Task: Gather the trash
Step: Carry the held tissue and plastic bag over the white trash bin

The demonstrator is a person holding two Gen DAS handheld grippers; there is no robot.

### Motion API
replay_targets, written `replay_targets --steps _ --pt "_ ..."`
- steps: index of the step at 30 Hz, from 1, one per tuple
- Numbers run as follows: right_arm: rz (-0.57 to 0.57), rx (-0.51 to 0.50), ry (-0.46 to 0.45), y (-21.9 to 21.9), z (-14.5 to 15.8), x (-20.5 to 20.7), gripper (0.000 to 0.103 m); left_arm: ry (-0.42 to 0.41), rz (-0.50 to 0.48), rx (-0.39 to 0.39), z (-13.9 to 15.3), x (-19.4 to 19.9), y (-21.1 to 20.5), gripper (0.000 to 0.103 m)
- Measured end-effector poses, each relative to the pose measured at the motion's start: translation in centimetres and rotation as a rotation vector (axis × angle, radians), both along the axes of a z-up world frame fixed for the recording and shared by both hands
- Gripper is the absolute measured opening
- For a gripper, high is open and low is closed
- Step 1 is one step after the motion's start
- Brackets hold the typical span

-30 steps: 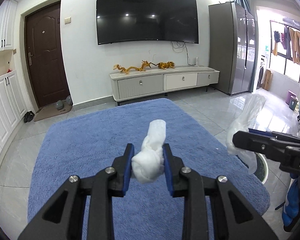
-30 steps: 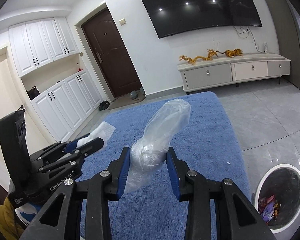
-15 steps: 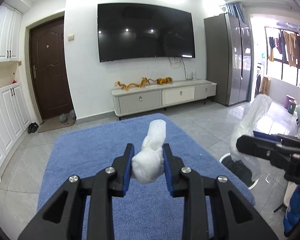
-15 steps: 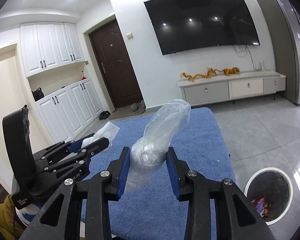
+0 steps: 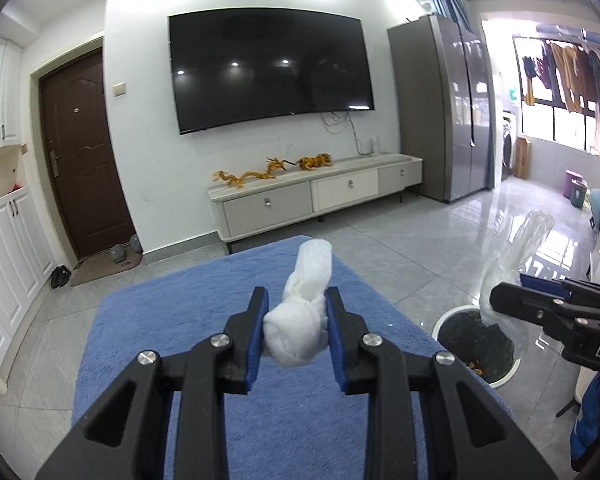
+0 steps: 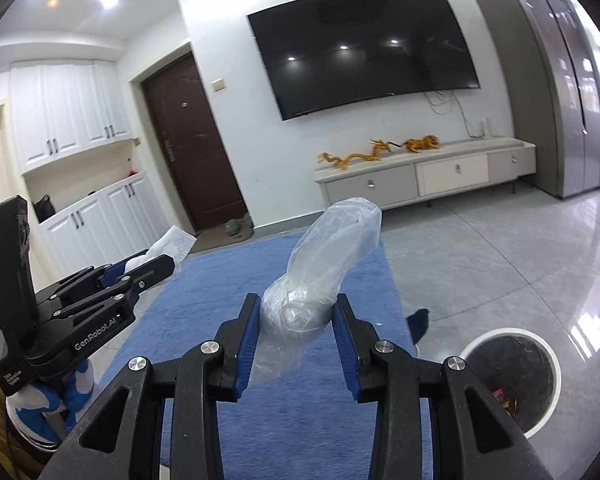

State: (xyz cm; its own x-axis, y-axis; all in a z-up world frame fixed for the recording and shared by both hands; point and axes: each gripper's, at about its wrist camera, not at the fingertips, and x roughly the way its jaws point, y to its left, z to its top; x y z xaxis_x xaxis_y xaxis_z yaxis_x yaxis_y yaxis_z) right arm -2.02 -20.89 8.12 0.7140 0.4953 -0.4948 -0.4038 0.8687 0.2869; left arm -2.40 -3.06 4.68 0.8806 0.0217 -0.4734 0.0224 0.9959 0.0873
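Two grippers, the left gripper (image 5: 296, 322) and the right gripper (image 6: 295, 322), each carry one piece of trash: one knotted white tissue wad (image 5: 300, 320) and one crumpled clear plastic bag (image 6: 324, 272). One blue rug (image 5: 188, 320) fills the lower centre of the frame, with one round trash bin (image 6: 510, 376) at lower right. One wall television (image 5: 270, 70), one low cabinet (image 5: 316, 196) with three drawers, one brown door (image 5: 84, 152) and one grey refrigerator (image 5: 440, 108) line the background.
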Motion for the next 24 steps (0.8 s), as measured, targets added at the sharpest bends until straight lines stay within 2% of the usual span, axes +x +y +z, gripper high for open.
replay_targets --steps 15,24 --pt "-0.156 0.071 0.029 -7.8 -2.3 0.9 0.034 0.085 -0.146 0.117 -1.4 5.6 -10.0 0.027" --pt "-0.269 0.098 0.073 -12.9 -4.4 1.1 0.034 0.148 -0.257 0.167 -3.2 8.6 -16.6 0.027"
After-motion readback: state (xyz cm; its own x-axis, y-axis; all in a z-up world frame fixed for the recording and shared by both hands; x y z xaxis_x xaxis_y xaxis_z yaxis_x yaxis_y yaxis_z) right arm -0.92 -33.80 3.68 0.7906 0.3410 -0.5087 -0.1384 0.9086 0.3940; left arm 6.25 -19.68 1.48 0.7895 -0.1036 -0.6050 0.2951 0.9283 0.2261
